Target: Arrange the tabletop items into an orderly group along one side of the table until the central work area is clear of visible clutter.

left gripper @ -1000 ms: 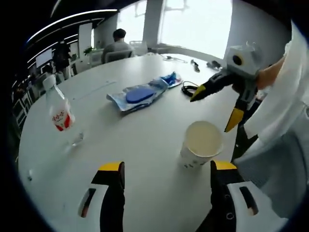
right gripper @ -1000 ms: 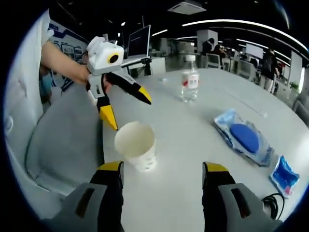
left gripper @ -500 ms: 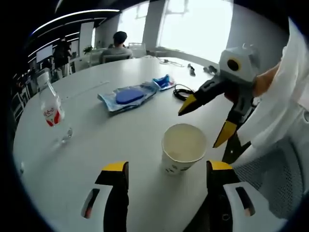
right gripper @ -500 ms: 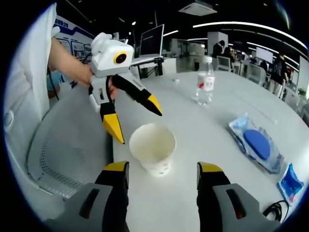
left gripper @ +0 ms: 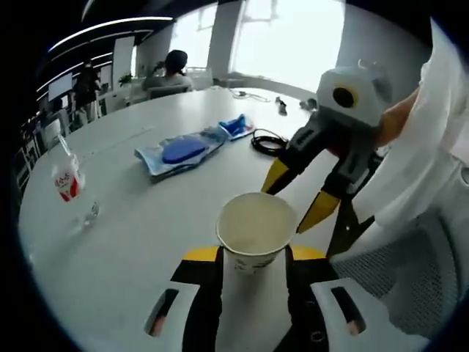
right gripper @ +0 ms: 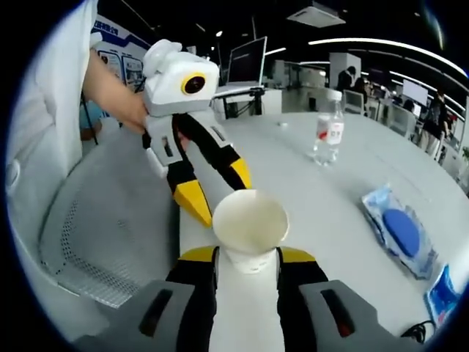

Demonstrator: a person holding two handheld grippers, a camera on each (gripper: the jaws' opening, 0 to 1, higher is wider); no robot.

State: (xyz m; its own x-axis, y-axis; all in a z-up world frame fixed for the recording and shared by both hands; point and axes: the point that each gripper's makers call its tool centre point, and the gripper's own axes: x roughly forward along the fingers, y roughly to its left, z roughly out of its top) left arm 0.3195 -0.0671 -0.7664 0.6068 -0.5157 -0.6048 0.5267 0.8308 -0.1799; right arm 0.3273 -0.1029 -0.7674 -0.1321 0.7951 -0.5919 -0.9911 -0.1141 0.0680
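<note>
Near the counter's [left gripper: 139,220] edge, a white paper cup [left gripper: 255,233] is standing upright. The left hand-held gripper [left gripper: 253,258] is pinching its sides, and the right hand-held gripper [right gripper: 248,258] is closing on it from the opposite side. Farther off, a water bottle [left gripper: 66,180] is showing a red label with unreadable writing, well apart from a blue packet [left gripper: 179,150].

Paper cup [left gripper: 256,233] base behind the tongs' jaws (contact unclear); blue packet [right gripper: 444,292] cut off at right.

You have one paper cup [left gripper: 256,231], one water bottle [right gripper: 328,137] and one black cable [left gripper: 267,141] on the tabletop [left gripper: 132,220]. Beside the cable lie two blue packets: one large [left gripper: 178,152], one small [left gripper: 236,126].
</note>
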